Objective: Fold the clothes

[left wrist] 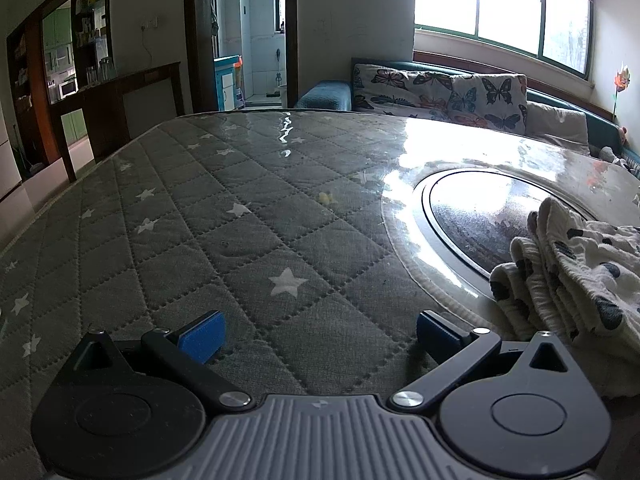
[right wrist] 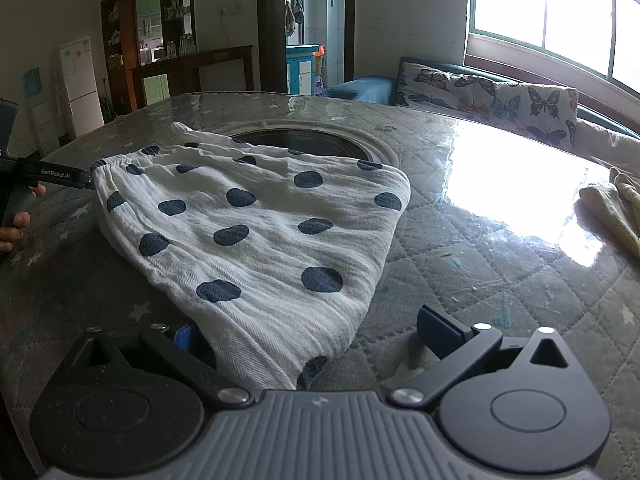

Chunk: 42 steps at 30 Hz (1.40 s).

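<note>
A white garment with dark blue dots (right wrist: 256, 216) lies flat on the quilted, star-printed table top (right wrist: 460, 280), its gathered waistband toward the far left. My right gripper (right wrist: 314, 336) is open; the garment's near corner lies between its fingers and covers most of the left blue pad. In the left wrist view my left gripper (left wrist: 320, 338) is open over bare table, and the garment's bunched edge (left wrist: 580, 264) sits just right of its right finger. In the right wrist view the left gripper's finger (right wrist: 60, 176) reaches the waistband, held by a hand (right wrist: 16, 224).
A round black inset (right wrist: 304, 140) sits in the table behind the garment. A yellowish cloth (right wrist: 612, 208) lies at the right edge. A sofa with butterfly cushions (right wrist: 500, 96) stands beyond the table under a bright window. Glare covers the table's right side.
</note>
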Each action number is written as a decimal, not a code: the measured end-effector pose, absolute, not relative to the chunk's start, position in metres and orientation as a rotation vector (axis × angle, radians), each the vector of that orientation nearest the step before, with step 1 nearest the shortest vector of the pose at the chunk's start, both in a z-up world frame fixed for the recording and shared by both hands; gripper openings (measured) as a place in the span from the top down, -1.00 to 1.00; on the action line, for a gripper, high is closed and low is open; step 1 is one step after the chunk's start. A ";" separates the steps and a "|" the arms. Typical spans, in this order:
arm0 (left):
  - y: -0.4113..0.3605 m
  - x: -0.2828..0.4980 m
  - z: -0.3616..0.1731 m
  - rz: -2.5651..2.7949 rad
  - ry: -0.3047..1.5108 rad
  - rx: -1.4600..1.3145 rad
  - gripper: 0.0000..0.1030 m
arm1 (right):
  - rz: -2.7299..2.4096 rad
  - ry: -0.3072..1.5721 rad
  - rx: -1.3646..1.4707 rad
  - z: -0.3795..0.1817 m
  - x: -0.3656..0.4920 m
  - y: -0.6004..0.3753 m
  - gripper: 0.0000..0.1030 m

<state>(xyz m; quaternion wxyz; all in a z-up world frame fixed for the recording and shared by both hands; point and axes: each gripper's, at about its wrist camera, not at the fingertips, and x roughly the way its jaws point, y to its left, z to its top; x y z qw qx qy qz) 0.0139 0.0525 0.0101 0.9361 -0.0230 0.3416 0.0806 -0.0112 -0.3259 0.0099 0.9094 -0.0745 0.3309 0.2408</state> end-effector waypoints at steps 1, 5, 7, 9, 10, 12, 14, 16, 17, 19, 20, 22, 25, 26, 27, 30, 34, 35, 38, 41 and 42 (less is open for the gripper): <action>0.052 0.014 0.010 0.165 0.698 -0.046 -1.00 | 0.497 0.682 -0.154 0.010 -0.011 -0.326 -1.00; 0.053 0.014 0.010 0.164 0.698 -0.047 -1.00 | 0.497 0.682 -0.154 0.010 -0.012 -0.326 -1.00; 0.053 0.014 0.009 0.165 0.698 -0.046 -1.00 | 0.497 0.682 -0.154 0.010 -0.012 -0.326 -1.00; 0.053 0.014 0.008 0.165 0.697 -0.046 -1.00 | 0.497 0.682 -0.155 0.010 -0.012 -0.326 -1.00; 0.054 0.014 0.008 0.165 0.697 -0.047 -1.00 | 0.497 0.682 -0.155 0.010 -0.012 -0.326 -1.00; 0.053 0.014 0.008 0.165 0.697 -0.046 -1.00 | 0.497 0.681 -0.155 0.010 -0.012 -0.326 -1.00; 0.053 0.014 0.008 0.165 0.697 -0.046 -1.00 | 0.497 0.681 -0.155 0.010 -0.011 -0.326 -1.00; 0.052 0.014 0.008 0.165 0.697 -0.046 -1.00 | 0.497 0.681 -0.155 0.010 -0.011 -0.326 -1.00; 0.052 0.014 0.008 0.165 0.697 -0.046 -1.00 | 0.497 0.681 -0.154 0.010 -0.011 -0.325 -1.00; 0.052 0.014 0.008 0.166 0.697 -0.046 -1.00 | 0.498 0.681 -0.154 0.010 -0.011 -0.325 -1.00; 0.051 0.014 0.008 0.166 0.697 -0.046 -1.00 | 0.498 0.681 -0.154 0.010 -0.011 -0.325 -1.00; 0.051 0.014 0.008 0.166 0.697 -0.046 -1.00 | 0.498 0.681 -0.154 0.010 -0.011 -0.325 -1.00; 0.051 0.014 0.008 0.166 0.697 -0.046 -1.00 | 0.498 0.681 -0.154 0.010 -0.011 -0.325 -1.00; 0.051 0.014 0.008 0.166 0.697 -0.046 -1.00 | 0.498 0.681 -0.154 0.010 -0.011 -0.325 -1.00; 0.051 0.014 0.008 0.166 0.697 -0.046 -1.00 | 0.498 0.681 -0.154 0.010 -0.011 -0.325 -1.00; 0.051 0.014 0.008 0.166 0.697 -0.045 -1.00 | 0.498 0.681 -0.154 0.010 -0.011 -0.326 -1.00; 0.051 0.014 0.008 0.166 0.697 -0.045 -1.00 | 0.497 0.681 -0.154 0.010 -0.011 -0.325 -1.00; 0.051 0.014 0.008 0.166 0.697 -0.045 -1.00 | 0.497 0.681 -0.154 0.010 -0.011 -0.325 -1.00; 0.050 0.014 0.008 0.167 0.697 -0.045 -1.00 | 0.497 0.681 -0.154 0.011 -0.012 -0.325 -1.00; 0.051 0.014 0.008 0.167 0.697 -0.045 -1.00 | 0.497 0.681 -0.154 0.010 -0.012 -0.325 -1.00; 0.051 0.014 0.008 0.167 0.697 -0.045 -1.00 | 0.497 0.681 -0.154 0.010 -0.012 -0.325 -1.00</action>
